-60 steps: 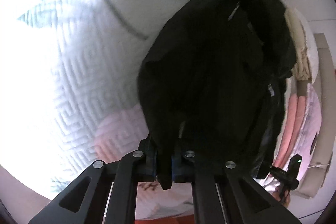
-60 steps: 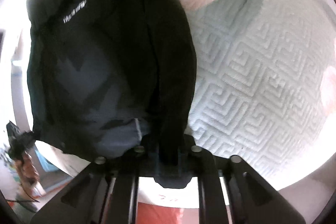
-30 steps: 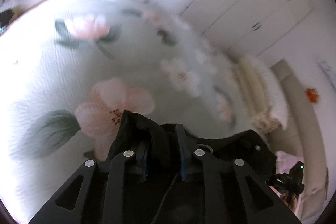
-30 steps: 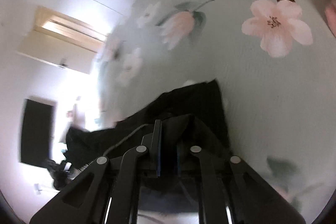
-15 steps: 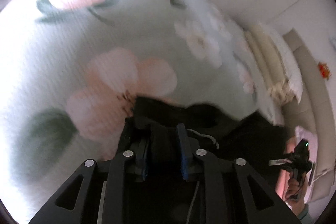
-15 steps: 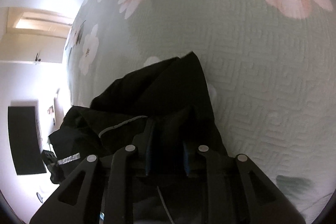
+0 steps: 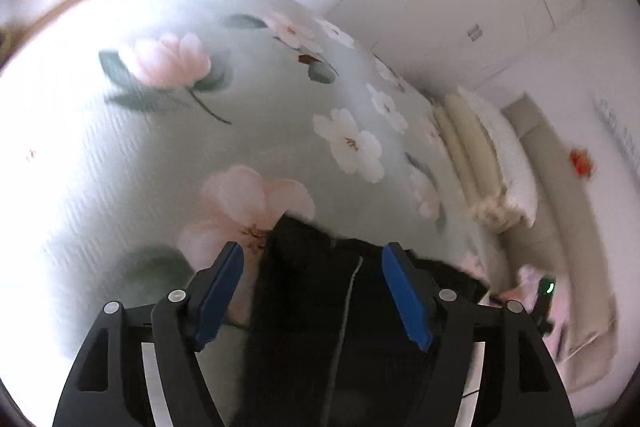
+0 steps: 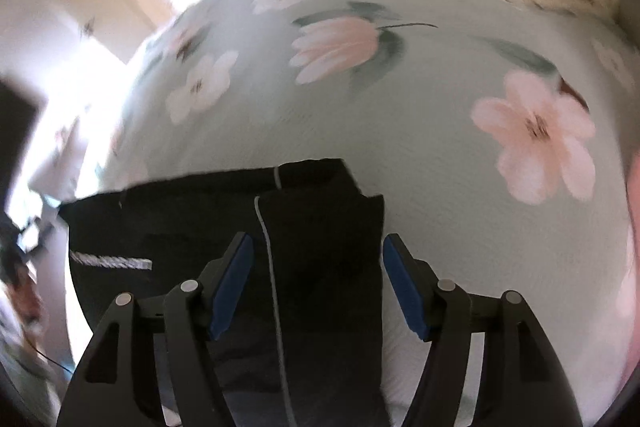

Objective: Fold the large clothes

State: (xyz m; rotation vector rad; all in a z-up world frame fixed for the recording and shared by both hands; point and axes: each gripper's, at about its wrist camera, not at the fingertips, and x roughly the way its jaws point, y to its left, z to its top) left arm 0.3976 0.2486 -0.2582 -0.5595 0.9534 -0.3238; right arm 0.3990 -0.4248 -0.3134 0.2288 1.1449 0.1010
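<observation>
Left gripper [image 7: 312,283] and right gripper [image 8: 316,279] jaws, just opening wide, gripping nothing, are hovering over limp black zippered jacket [image 8: 320,247] lying on quilted floral bedspread [image 8: 440,155].

White lettering strip on black jacket [image 8: 200,227], too blurred to read; no other text.

The right gripper [image 8: 316,283] has just spread its jaws, blue pads clear of the black jacket [image 8: 224,227] lying on the floral bed [image 8: 420,147].
</observation>
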